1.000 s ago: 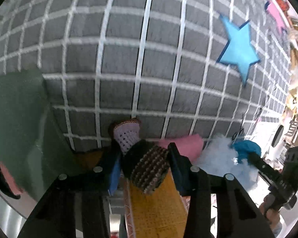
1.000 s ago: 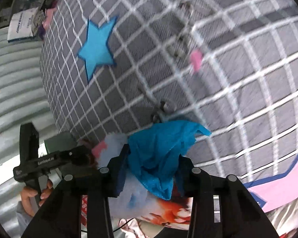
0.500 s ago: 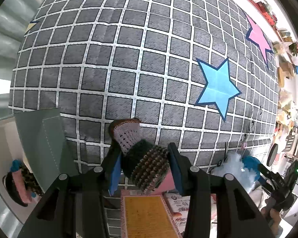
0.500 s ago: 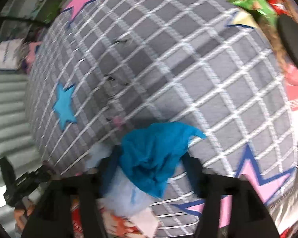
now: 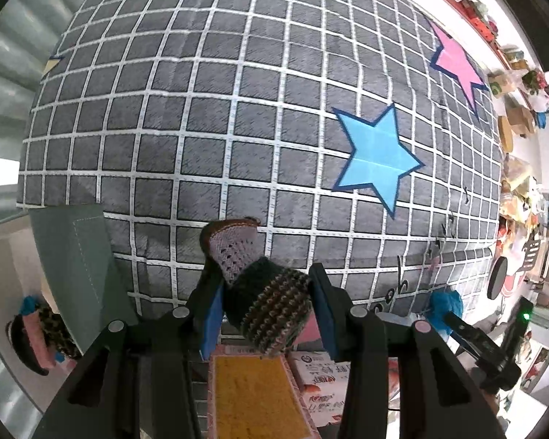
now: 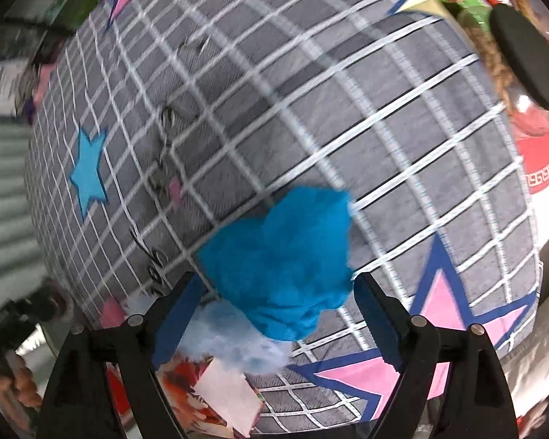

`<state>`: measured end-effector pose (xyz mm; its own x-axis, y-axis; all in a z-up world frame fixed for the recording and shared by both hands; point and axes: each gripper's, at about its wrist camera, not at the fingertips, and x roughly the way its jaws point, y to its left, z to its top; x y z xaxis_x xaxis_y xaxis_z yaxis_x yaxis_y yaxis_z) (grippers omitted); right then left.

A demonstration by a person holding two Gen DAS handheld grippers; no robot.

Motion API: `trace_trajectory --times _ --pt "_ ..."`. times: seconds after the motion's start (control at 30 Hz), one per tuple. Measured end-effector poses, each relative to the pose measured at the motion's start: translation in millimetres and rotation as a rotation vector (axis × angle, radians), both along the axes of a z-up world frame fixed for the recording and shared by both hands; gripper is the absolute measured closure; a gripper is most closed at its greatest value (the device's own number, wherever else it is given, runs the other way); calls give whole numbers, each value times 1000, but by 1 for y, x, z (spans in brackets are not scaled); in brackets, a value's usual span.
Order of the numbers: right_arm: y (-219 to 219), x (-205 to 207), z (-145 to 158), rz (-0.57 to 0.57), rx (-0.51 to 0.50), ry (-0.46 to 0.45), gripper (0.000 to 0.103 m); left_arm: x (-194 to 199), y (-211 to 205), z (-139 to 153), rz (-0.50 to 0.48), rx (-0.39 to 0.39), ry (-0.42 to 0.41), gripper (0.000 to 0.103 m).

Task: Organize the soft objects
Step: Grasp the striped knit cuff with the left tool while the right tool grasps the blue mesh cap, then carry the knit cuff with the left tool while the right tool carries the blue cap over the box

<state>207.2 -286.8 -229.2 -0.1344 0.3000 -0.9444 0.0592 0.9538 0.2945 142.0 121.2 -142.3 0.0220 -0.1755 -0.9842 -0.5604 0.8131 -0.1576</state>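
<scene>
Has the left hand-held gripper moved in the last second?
Yes. The left hand-held gripper, clamping the knitted sock, has pulled back from the grid bedspread: the blue star shrank and the pink star came into view.

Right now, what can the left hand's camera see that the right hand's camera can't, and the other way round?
Only the left wrist view shows the left gripper pinching a knitted sock, a green box at the left, and a yellow pad below.

Only the right wrist view shows the right gripper, jaws apart around a blue fluffy cloth, and the red dish with a black lid at the right edge.

Both show the grey checked blanket and its blue star.
</scene>
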Motion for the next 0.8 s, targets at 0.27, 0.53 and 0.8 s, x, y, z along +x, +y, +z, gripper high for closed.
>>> trace_trajectory --times 0.27,0.53,0.8 --pt "23 -3 -12 117 -30 -16 58 -1 -17 25 -31 32 -60 56" --pt "23 -7 44 174 -17 -180 62 -8 -52 66 -114 100 -180 56" --pt "30 -32 92 228 24 -277 62 -33 -109 106 -233 131 -309 56"
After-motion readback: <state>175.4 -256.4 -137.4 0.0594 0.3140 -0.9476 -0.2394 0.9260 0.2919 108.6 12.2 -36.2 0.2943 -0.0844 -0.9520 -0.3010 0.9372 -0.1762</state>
